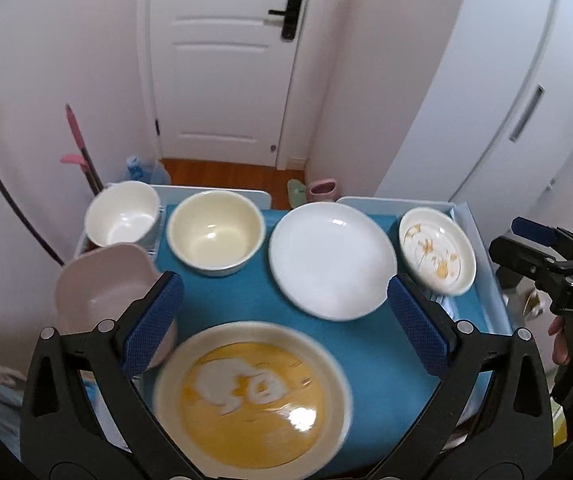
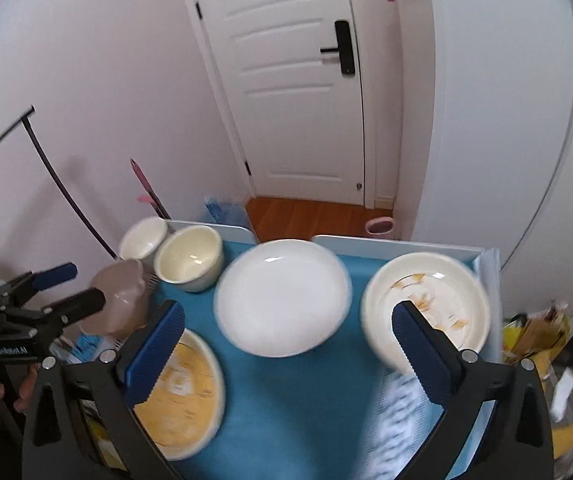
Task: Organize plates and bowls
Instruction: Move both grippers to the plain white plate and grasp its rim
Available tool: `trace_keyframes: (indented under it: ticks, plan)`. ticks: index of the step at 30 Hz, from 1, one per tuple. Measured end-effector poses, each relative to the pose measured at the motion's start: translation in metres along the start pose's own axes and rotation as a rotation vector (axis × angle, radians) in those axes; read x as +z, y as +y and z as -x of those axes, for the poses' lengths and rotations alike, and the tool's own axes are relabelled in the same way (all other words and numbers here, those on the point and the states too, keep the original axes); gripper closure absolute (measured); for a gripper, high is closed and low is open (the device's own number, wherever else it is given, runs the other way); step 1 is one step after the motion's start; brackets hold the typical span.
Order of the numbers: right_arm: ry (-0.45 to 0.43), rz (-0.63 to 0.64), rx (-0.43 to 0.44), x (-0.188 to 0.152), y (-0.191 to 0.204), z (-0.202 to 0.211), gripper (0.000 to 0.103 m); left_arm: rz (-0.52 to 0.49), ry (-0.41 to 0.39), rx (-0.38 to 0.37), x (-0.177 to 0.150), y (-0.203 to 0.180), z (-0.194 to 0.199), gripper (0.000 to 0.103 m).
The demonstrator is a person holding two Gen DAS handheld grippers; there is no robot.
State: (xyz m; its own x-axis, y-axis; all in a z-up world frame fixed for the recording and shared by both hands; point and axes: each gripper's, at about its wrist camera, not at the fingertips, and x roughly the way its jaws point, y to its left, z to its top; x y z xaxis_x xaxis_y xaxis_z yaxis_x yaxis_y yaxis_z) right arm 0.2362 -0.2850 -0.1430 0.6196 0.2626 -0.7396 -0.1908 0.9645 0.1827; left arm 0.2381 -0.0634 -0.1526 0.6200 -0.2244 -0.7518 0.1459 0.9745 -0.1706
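Note:
On a blue mat [image 1: 370,356] lie a yellow-centred plate [image 1: 252,400] at the front, a plain white plate [image 1: 332,262] in the middle and a small flower-patterned plate [image 1: 438,250] at the right. A cream bowl [image 1: 215,232], a white bowl [image 1: 122,213] and a pink bowl [image 1: 100,286] stand at the left. My left gripper [image 1: 282,326] is open and empty above the yellow plate. My right gripper [image 2: 286,344] is open and empty above the mat, between the yellow plate [image 2: 182,392] and the flower plate [image 2: 426,304], near the white plate [image 2: 282,296].
The mat covers a light blue table [image 1: 390,201] with a raised rim. A wire rack [image 1: 154,240] holds the left bowls. Behind stand a white door [image 1: 222,60], a pink mop [image 1: 80,140] and a pink bin [image 1: 322,190]. Yellow clutter [image 2: 534,332] lies at the right.

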Motion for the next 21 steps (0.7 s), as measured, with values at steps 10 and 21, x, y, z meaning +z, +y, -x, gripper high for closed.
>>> trace_keyframes:
  ticks: [10,21]
  plan:
    - [0.200,0.137,0.125,0.046,-0.063,-0.088,0.000,0.202,0.159,0.031,0.005,-0.018,-0.092,0.001]
    - [0.454,0.265,0.246,0.027,-0.058,-0.202,0.038,0.335,0.336,-0.016,-0.025,0.010,-0.172,0.011]
